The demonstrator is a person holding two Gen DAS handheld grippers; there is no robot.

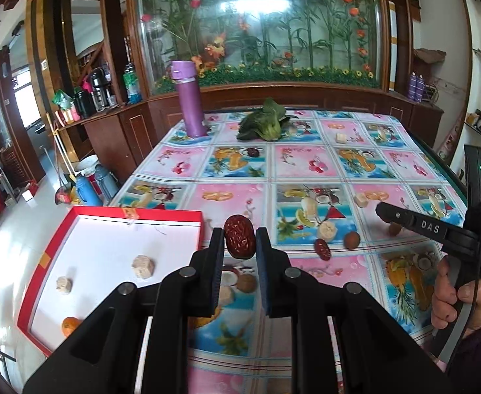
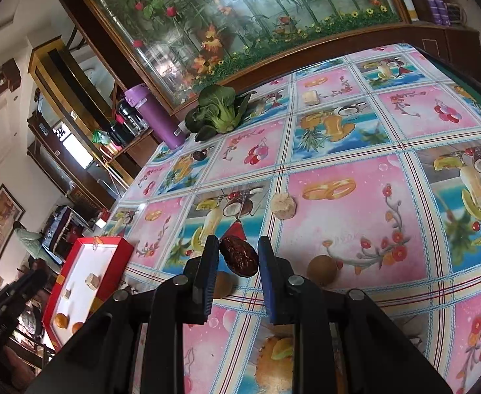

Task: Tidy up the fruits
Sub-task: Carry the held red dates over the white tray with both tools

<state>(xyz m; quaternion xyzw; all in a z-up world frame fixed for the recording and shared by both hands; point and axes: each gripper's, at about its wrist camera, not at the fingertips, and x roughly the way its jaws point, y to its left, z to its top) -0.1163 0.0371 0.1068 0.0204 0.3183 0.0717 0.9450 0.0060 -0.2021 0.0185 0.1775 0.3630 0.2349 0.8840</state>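
Note:
My left gripper (image 1: 239,246) is shut on a wrinkled red date (image 1: 239,241), held above the table just right of the red box (image 1: 135,214). The box's white floor holds two pale chunks (image 1: 143,266) and an orange (image 1: 70,325). My right gripper (image 2: 239,257) is shut on another red date (image 2: 239,256), held low over the tablecloth. In the left wrist view it shows at the right (image 1: 384,211), with a hand on its handle. A third date (image 1: 322,249), brown longans (image 1: 352,240) (image 2: 320,271), a banana slice (image 1: 326,231) and a pale chunk (image 2: 283,207) lie loose.
A purple bottle (image 1: 190,98) and a bok choy (image 1: 266,123) stand at the table's far side, with another pale chunk (image 1: 340,138) to their right. A dark fruit (image 1: 252,152) lies mid-table. The left table edge drops to the floor beside the box.

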